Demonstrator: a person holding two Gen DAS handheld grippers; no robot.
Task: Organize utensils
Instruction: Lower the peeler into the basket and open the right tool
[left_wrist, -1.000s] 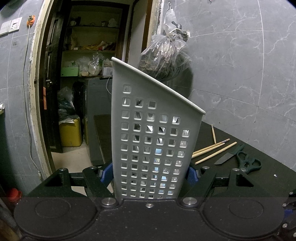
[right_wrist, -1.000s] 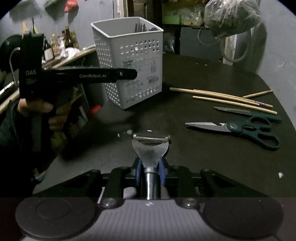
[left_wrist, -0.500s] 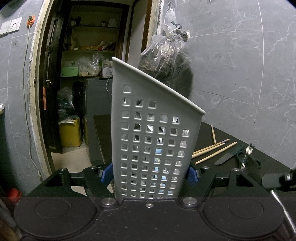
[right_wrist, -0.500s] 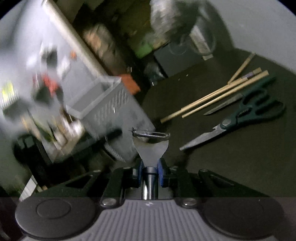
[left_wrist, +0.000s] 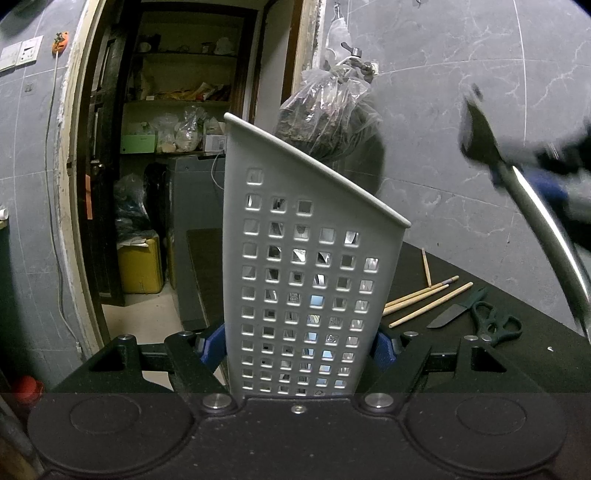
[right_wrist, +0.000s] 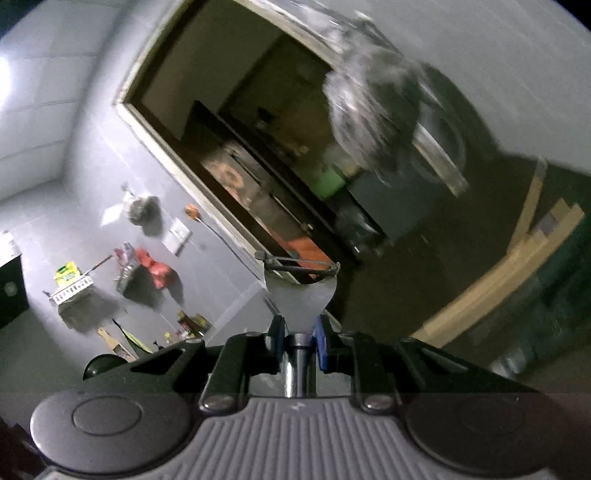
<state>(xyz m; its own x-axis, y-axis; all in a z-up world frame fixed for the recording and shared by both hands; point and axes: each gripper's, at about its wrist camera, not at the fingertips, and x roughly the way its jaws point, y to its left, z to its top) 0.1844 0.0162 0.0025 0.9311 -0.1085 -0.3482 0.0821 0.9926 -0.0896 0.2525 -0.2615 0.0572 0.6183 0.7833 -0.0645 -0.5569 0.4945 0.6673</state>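
Carrying a metal peeler (right_wrist: 300, 291) up off the tabletop (left_wrist: 535, 354), handle pinched tight in the right tongs (right_wrist: 300, 341). Could clip the rim or miss the opening, since the swing looks fast and blurry. Left tongs (left_wrist: 301, 350) clamped on the white perforated basket (left_wrist: 310, 266); something shiny glimpsed through the holes, can't tell what. Chopsticks (left_wrist: 424, 299), scissors (left_wrist: 495, 325) waiting beside it.

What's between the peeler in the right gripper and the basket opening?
Nothing visible. The peeler is up in the air at the upper right of the basket, whose rim is unobstructed; the chopsticks and scissors lie on the table.
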